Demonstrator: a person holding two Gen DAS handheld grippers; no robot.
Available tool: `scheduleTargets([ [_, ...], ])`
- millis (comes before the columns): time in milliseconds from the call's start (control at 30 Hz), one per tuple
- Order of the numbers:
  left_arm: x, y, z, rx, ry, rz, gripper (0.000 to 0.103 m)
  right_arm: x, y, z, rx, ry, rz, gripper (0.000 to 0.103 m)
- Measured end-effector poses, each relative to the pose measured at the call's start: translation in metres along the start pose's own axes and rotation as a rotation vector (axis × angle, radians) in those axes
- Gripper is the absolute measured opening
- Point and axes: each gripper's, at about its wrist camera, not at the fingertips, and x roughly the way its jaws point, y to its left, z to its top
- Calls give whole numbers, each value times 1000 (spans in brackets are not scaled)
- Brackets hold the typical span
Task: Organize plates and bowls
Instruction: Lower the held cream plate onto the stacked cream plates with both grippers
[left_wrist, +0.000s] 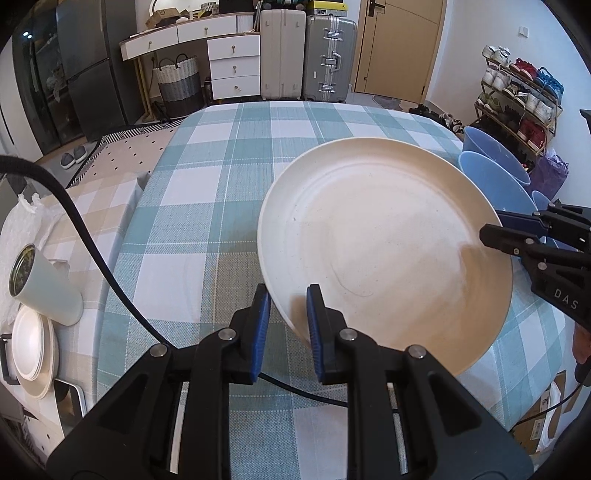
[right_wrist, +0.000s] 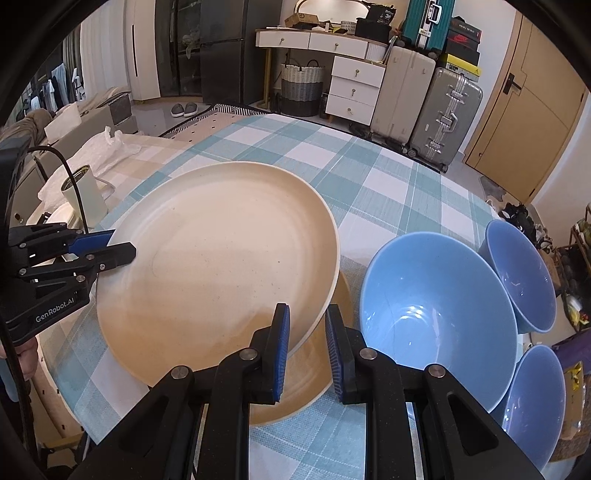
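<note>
Cream plate (right_wrist: 218, 266): tilted, its right edge raised over a second cream plate (right_wrist: 314, 373) that lies flat on the table; left edge low, near the cloth.
Left gripper (left_wrist: 284, 325): jaws straddle the plate's near-left rim, pads either side with a gap showing; cannot tell if they press the rim. Seen from the right wrist view it comes in level from the left side.
Right gripper (right_wrist: 306, 343): jaws apart, the upper plate's rim between them, not pinched; points forward over the lower plate.
Blue bowls: large bowl (right_wrist: 436, 317) just beside the lower plate on the right; two smaller bowls (right_wrist: 524, 277) (right_wrist: 539, 402) beyond it at the table's right edge.
Open room: bare checked cloth ahead and to the left of the plate; right side crowded by bowls.
Table (left_wrist: 207, 206): teal-and-white checked cloth; beige checked cloth adjoining on the left.
Left margin: white cup (left_wrist: 44, 288) lying over, stack of white plates (left_wrist: 33, 350) near it.
Cable (left_wrist: 92, 251): black, trailing across the cloth's left part.
Room: suitcases (left_wrist: 306, 55), white drawers, wooden door behind.
</note>
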Motion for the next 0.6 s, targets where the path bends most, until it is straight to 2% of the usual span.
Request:
scheduleTargets([
  [300, 12, -5, -8, 18, 6, 6, 17, 3, -1, -12, 12, -8, -9, 20],
  [600, 22, -9, -12, 33, 12, 11, 17, 9, 2, -22, 7, -22, -55, 20],
])
